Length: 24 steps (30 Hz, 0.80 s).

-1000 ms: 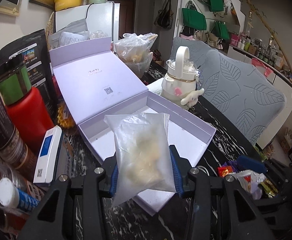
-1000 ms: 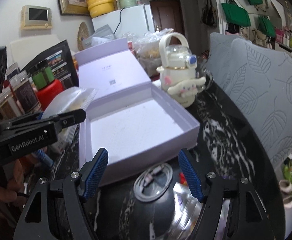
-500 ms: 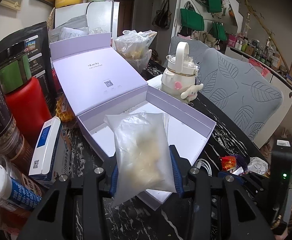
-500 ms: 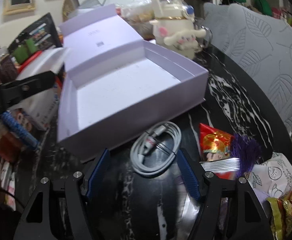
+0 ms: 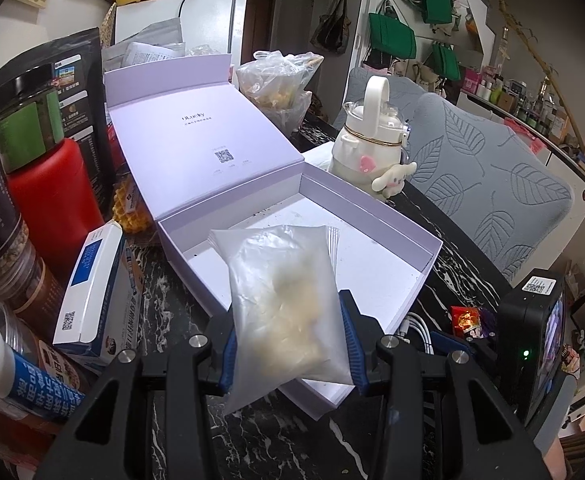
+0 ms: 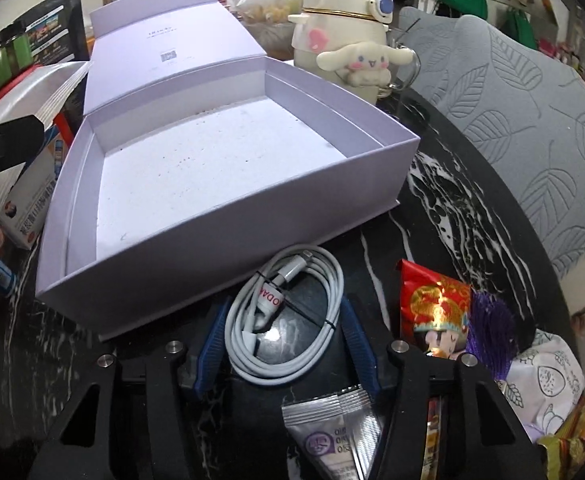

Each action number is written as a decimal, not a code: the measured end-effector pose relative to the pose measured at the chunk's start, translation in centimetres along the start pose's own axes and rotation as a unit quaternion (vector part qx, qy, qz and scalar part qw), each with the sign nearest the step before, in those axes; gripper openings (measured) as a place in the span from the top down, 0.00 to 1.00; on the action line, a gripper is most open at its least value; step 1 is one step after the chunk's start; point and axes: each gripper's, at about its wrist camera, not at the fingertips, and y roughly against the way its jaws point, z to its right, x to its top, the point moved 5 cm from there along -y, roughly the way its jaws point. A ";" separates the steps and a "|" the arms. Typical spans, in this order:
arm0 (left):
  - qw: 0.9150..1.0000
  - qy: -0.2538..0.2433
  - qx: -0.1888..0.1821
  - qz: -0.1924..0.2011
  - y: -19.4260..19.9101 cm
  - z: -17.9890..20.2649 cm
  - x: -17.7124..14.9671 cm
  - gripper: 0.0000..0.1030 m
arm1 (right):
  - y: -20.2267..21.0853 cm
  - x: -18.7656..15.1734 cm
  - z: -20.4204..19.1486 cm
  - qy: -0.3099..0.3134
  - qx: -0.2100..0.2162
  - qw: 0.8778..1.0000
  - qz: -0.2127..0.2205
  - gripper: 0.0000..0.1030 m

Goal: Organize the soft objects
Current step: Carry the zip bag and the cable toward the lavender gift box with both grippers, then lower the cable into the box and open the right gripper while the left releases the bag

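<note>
The coiled white cable (image 6: 288, 316) lies on the dark marbled desk (image 6: 444, 216) between the jaws of the right gripper (image 6: 286, 344), which has come down over it in the last second; the jaws are closing but do not yet press it, so the pick is probably near. It is smooth, round and springy. In front of the jaws stands the open lilac cardboard box (image 6: 220, 236), empty. The left gripper (image 5: 290, 344) stays clamped on a soft, translucent plastic bag (image 5: 284, 304) over the box's near edge.
</note>
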 end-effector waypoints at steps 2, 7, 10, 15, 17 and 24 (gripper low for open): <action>1.000 -0.002 -0.001 0.002 0.2 0.2 0.0 0.59 | 0.4 -0.1 0.4 -0.011 0.009 1.000 0.000 0.49; 1.000 -0.006 -0.006 0.007 0.6 0.7 0.2 0.59 | 2.0 0.1 1.0 -0.025 0.019 0.999 0.018 0.56; 1.000 -0.006 -0.011 0.008 0.7 0.9 0.2 0.59 | 2.9 0.1 1.2 -0.037 0.035 0.999 0.018 0.83; 1.000 -0.011 -0.008 0.012 0.9 1.1 0.2 0.59 | 2.4 -0.3 1.5 -0.040 0.037 0.998 0.009 0.83; 1.000 -0.013 -0.008 0.012 0.9 1.3 0.2 0.59 | 2.3 -0.4 1.4 -0.034 0.038 0.999 0.009 0.83; 1.000 -0.013 -0.009 0.012 0.9 1.3 0.1 0.59 | 1.1 -0.2 0.6 -0.015 0.039 0.999 -0.016 0.73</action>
